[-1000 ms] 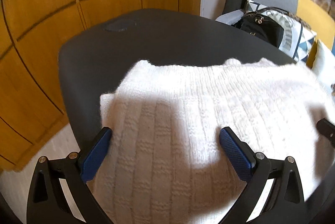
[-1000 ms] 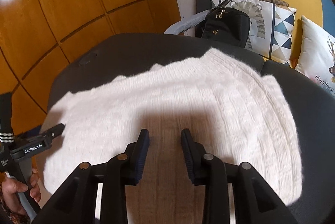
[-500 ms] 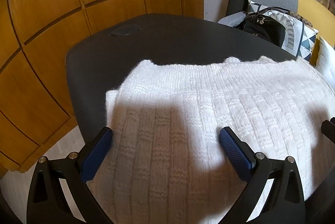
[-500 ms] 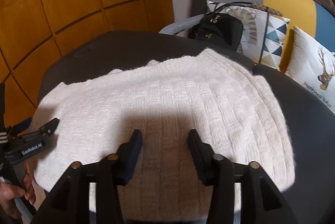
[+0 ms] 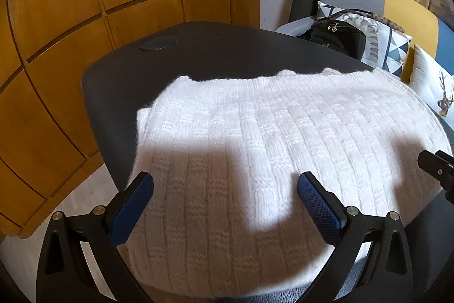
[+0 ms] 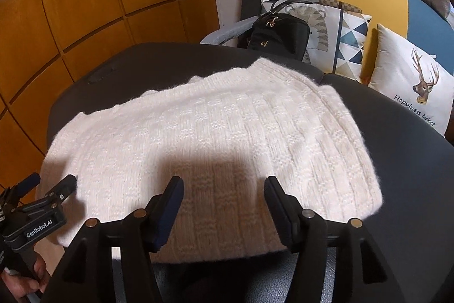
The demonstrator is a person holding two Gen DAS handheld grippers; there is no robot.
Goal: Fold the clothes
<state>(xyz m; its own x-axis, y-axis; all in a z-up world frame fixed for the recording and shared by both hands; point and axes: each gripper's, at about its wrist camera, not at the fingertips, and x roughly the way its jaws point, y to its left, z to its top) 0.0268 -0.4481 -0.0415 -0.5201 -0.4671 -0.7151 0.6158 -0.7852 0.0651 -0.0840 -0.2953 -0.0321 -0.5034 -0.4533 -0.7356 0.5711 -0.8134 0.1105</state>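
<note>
1. Lying flat on the dark desk [image 5: 119, 93], the white knit sweater [image 5: 283, 138] already makes a compact, roughly rectangular stack with layered edges, so I judge at least one fold done.
2. Left tongs [image 5: 225, 189] stand wide apart above the sweater's near edge, nothing pinched between the blue pads.
3. Right tongs [image 6: 224, 189] are opening; the knit lies beneath the gap, but the pads do not press on it, so the cloth is let go.
4. What is left, as I judge it: perhaps one more fold or a tidy-up of the edges; whether sleeves are tucked under cannot be told.
5. Only the right wrist view shows the sweater's right edge with its stacked layers, the deer-print cushion [image 6: 411, 87] in full, and the left tongs [image 6: 48, 184] from outside, with the person's fingers [image 6: 20, 280] on the handle.
6. Only the left wrist view shows the sweater's left edge, where a lower layer peeks out, and pale floor [image 5: 85, 195] beside the desk.
7. Both views show the black handbag [image 6: 278, 33] beyond the desk.
</note>
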